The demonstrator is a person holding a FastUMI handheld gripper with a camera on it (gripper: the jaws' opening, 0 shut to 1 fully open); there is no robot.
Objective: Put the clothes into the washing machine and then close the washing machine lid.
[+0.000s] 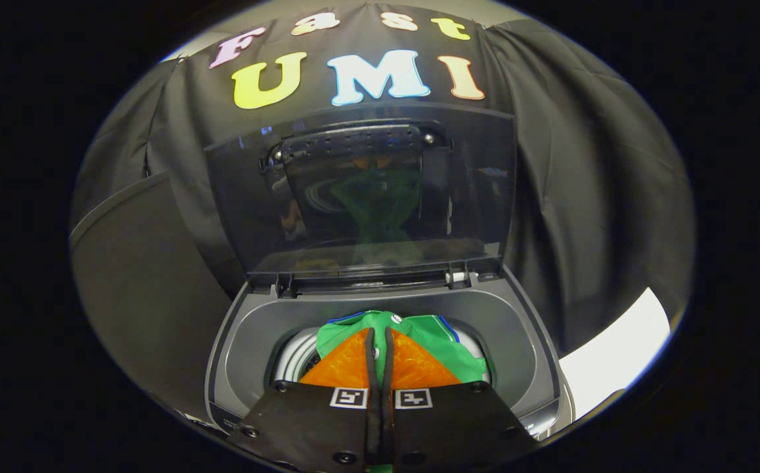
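Tongs (380, 338) pinched on the green clothes (442, 341), hanging over the washing machine (255, 341) drum; loading step, I'd guess; next: let go, then shut the lid (485, 197) standing open beyond them.

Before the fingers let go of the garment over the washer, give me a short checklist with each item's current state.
1. Lid raised upright, clear of the opening: ok.
2. Gripper shut on the green garment: ok.
3. Garment above the drum, within the washing machine opening: ok.
4. Cloth fully inside, none draped over the rim: cannot tell.
5. Drum free of other items: cannot tell.
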